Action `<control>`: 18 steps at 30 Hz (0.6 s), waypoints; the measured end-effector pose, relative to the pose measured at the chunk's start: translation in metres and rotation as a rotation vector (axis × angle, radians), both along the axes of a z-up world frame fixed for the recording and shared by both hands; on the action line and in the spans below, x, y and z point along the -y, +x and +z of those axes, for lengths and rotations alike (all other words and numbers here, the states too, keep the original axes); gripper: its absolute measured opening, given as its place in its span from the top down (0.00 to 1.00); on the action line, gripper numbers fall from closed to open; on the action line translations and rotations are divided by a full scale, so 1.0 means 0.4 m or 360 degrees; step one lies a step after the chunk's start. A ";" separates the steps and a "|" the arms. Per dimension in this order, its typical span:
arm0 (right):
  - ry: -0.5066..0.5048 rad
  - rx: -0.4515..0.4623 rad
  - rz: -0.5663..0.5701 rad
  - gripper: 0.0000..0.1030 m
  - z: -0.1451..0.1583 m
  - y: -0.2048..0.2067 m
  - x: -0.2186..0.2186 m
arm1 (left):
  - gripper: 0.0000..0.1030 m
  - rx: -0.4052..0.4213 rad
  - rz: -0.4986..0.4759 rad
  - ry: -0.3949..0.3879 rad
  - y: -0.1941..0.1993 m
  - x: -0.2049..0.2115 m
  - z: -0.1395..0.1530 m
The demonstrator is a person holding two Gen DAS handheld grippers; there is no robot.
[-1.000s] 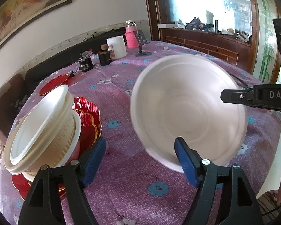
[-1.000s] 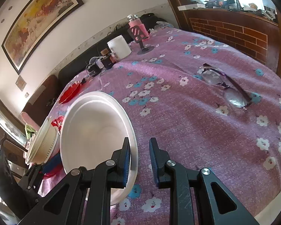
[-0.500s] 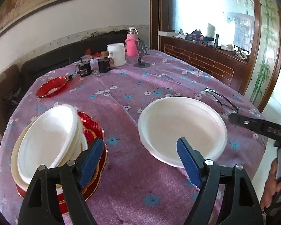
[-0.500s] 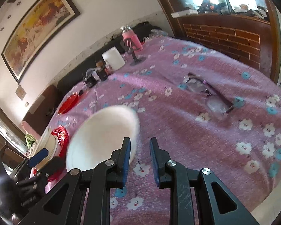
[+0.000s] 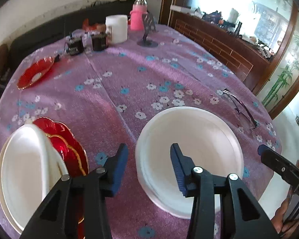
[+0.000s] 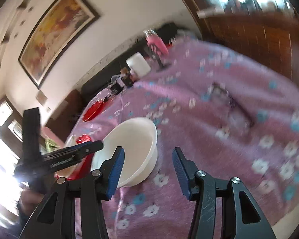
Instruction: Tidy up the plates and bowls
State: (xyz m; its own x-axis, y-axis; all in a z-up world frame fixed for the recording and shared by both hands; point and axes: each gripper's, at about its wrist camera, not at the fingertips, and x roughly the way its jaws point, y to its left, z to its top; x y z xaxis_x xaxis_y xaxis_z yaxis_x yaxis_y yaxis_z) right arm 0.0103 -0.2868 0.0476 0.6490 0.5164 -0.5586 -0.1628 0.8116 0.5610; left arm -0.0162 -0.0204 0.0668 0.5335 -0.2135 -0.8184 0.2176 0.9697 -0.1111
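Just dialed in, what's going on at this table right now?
A person with two handheld grippers is sorting dishes. The white bowl sits on the purple tablecloth, held by neither. The left gripper and right gripper are both open. A stack of white bowls on red plates waits to the left. One red plate lies apart.

A home dining room: a round bench [image 5: 129, 75] under a purple flowered cloth, a framed painting [image 6: 55, 31] on the wall, a dark sofa [image 5: 49, 29] behind.

White bowl [image 5: 197, 139], red gold-edged plates [image 5: 69, 151], purple tablecloth [image 5: 129, 83] with white and blue flowers
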 end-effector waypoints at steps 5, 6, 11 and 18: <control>0.0018 -0.0048 0.0037 0.59 -0.015 0.005 -0.011 | 0.63 -0.0020 0.0003 0.0048 0.024 0.013 -0.017; 0.0024 -0.0059 0.0042 0.63 -0.018 0.007 -0.015 | 0.67 -0.0034 -0.0001 0.0042 0.028 0.012 -0.020; 0.0083 -0.0131 0.0079 0.63 -0.040 0.022 -0.031 | 0.71 -0.0057 0.0010 0.0051 0.037 0.008 -0.038; 0.0065 -0.0166 0.0110 0.63 -0.057 0.030 -0.067 | 0.78 0.0005 -0.0005 0.0068 0.006 0.018 -0.049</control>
